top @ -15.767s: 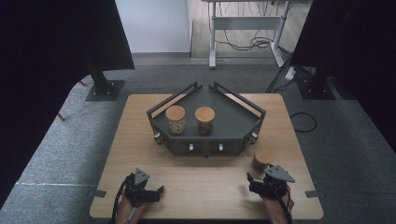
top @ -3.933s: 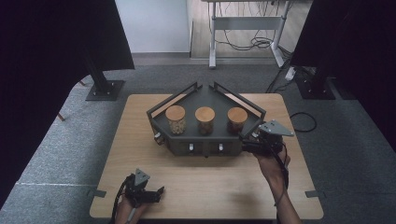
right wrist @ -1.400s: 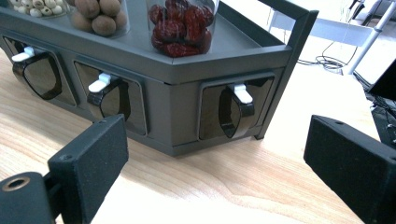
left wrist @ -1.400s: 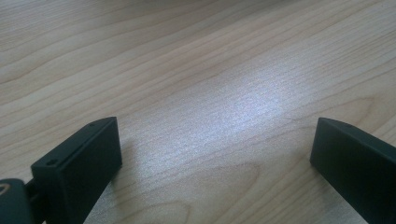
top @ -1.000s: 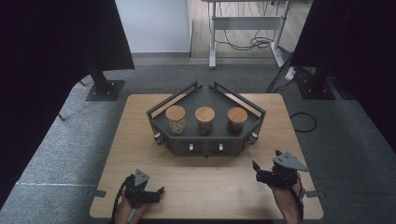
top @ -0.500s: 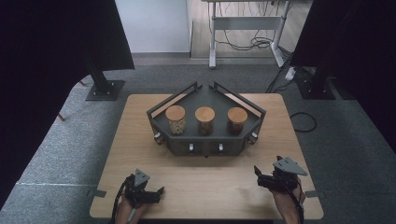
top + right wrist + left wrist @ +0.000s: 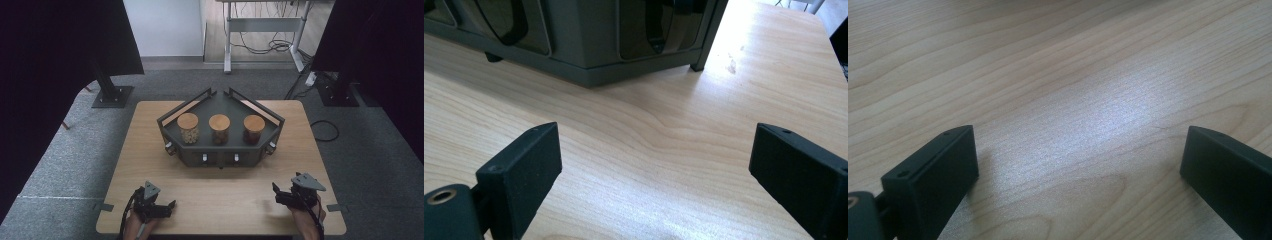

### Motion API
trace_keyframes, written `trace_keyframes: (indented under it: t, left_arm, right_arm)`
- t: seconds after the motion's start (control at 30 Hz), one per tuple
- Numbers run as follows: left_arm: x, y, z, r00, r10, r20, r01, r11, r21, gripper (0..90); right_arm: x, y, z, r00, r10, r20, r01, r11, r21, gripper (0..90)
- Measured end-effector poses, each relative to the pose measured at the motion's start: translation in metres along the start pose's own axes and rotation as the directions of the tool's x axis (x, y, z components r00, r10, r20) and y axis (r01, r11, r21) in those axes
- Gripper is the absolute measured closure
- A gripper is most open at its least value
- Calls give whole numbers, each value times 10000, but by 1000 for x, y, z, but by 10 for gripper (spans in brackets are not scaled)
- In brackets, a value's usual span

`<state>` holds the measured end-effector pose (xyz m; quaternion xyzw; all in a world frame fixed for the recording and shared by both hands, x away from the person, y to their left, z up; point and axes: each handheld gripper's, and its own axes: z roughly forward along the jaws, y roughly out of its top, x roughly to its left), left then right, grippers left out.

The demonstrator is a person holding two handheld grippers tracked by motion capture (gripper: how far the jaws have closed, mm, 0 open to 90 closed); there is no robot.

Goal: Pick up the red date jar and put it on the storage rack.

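Observation:
A dark grey angular rack (image 7: 220,155) stands mid-table with three wood-lidded jars in a row: the left jar (image 7: 188,128), the middle jar (image 7: 219,128) and the right jar (image 7: 254,129). My left gripper (image 7: 169,206) rests low at the table's near left edge, jaws wide apart over bare wood (image 7: 1073,125) with nothing between them. My right gripper (image 7: 276,192) sits near the front right edge, open and empty. In the right gripper view its fingers (image 7: 521,172) frame bare tabletop, with the rack's front base (image 7: 589,55) a short way beyond.
The wooden table (image 7: 150,145) stands on grey carpet. Black stands (image 7: 111,92) and dark curtains flank it. A desk frame with cables (image 7: 260,30) is at the back, and a black cable (image 7: 325,131) lies off the table's right side.
My right gripper has sunk a little toward the table near the front right edge. The left gripper has kept still. All three jars stay in the rack.

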<state>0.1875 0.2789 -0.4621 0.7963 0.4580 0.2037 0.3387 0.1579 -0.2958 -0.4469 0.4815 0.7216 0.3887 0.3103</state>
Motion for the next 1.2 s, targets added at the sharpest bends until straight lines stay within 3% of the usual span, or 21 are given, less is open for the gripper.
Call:
trace_keyframes:
  t: [1.2]
  left_arm:
    - [0, 0, 0, 10000, 0, 0, 0, 10000, 1, 17]
  right_arm:
    - [-1, -17, 17, 10000, 55, 30, -58, 9938, 1109, 56]
